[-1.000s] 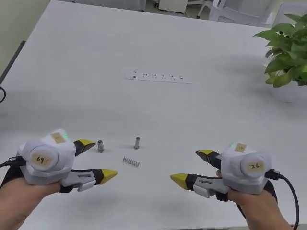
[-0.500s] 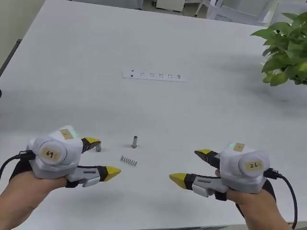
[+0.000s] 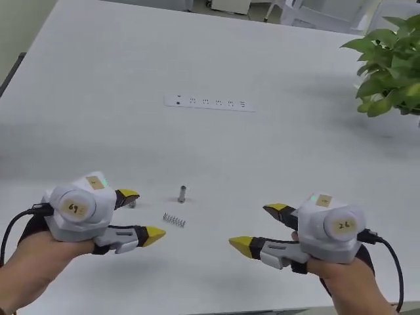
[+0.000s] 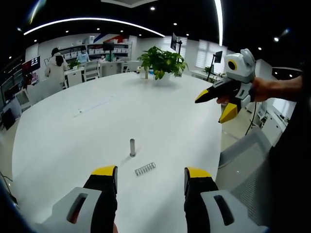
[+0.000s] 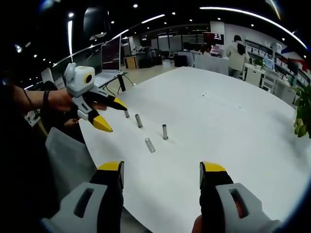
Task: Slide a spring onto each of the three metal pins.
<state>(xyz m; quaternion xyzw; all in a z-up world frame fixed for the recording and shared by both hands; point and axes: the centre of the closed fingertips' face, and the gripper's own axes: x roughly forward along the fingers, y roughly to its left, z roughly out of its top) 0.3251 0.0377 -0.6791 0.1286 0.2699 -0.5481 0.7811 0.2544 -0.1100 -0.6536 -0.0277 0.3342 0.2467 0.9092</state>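
A bare metal pin (image 3: 182, 193) stands upright on the white table, with a loose spring (image 3: 174, 220) lying just in front of it. In the right gripper view the same pin (image 5: 165, 131) and spring (image 5: 149, 144) sit beside a pin wearing a spring (image 5: 138, 120). Another pin (image 5: 127, 113) stands near the left gripper's fingertip, too small to read. My left gripper (image 3: 141, 214) is open, left of the spring, and partly hides the sprung pin (image 3: 132, 203). My right gripper (image 3: 254, 226) hovers open to the right, holding nothing. The left gripper view shows pin (image 4: 132, 147) and spring (image 4: 145, 168) ahead of its open jaws.
A white power strip (image 3: 209, 102) lies flat mid-table behind the pins. A green potted plant (image 3: 390, 72) stands at the far right. The table's near edge (image 3: 197, 308) runs just below both hands. Office desks and people are far behind.
My left gripper has shifted a little right toward the pins, its upper finger now covering part of the sprung pin. The right gripper has barely moved. The head camera drifted.
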